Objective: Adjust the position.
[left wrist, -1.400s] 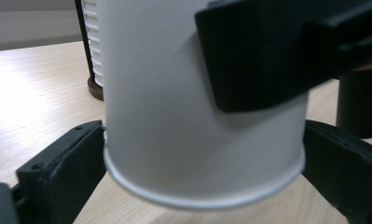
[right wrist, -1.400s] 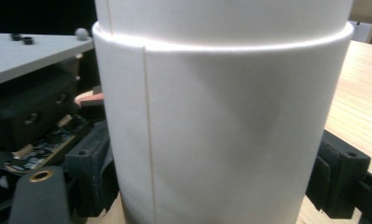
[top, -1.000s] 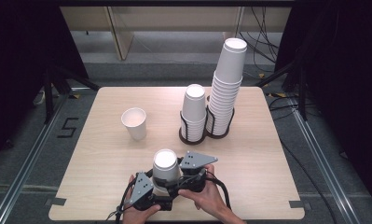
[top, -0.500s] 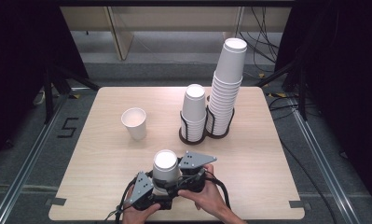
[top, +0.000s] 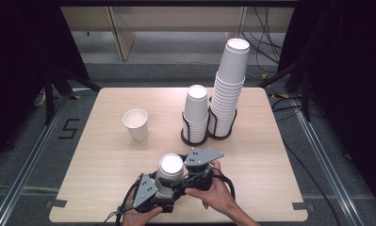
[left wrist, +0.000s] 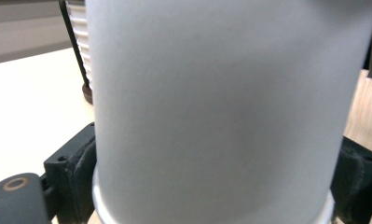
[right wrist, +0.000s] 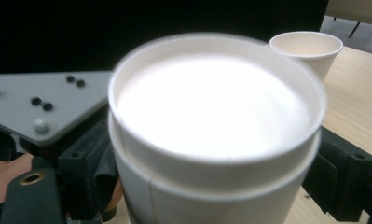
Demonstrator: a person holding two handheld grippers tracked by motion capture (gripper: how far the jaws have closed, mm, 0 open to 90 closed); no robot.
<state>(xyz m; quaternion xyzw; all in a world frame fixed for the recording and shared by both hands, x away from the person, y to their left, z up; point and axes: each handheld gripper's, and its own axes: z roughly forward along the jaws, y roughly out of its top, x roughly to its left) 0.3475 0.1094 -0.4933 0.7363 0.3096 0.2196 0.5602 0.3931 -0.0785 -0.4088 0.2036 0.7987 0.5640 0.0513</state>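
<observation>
Both the left gripper [top: 163,192] and right gripper [top: 188,178] clasp the nested paper cups [top: 170,170], light and easily crushed, so squeeze the walls gently

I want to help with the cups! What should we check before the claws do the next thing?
1. Upside-down nested cups gripped by left claw: ok.
2. Right claw also on them: ok.
3. Two cups nested there, seam in right gripper view: ok.
4. Upright single cup standing apart: ok.
5. Holder stacks out of the way: ok.
6. Cups coming apart: cannot tell.
</observation>
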